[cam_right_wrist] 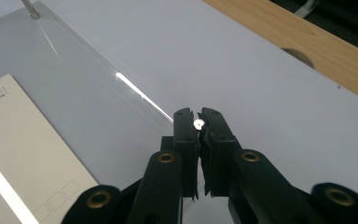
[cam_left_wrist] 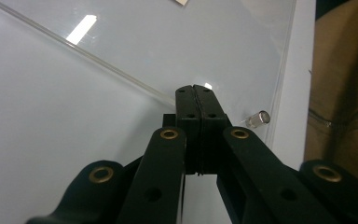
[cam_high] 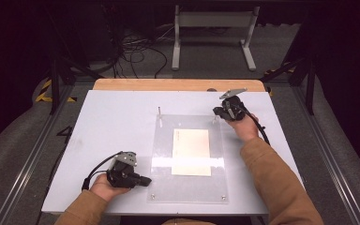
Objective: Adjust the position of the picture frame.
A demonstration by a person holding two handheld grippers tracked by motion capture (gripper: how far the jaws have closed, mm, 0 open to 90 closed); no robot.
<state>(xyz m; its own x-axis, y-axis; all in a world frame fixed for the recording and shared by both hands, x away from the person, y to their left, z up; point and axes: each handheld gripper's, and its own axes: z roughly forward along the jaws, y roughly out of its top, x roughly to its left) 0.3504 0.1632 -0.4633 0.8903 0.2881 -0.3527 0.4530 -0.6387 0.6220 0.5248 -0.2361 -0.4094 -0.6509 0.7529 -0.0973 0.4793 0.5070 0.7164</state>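
Two grippers worked one clear acrylic sheet (cam_high: pixel 187 187) mid-table, covering an envelope (cam_high: pixel 191 152). Your right gripper (cam_high: pixel 221 111) pinched the far-right corner peg (cam_right_wrist: pixel 198 124); your left gripper (cam_high: pixel 145 180) sat closed and empty at the near-left edge. Three pegs seemingly remained.

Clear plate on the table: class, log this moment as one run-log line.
left gripper: shut, at clear plate's near-left corner | right gripper: shut on metal pin, far-right corner | envelope: under plate
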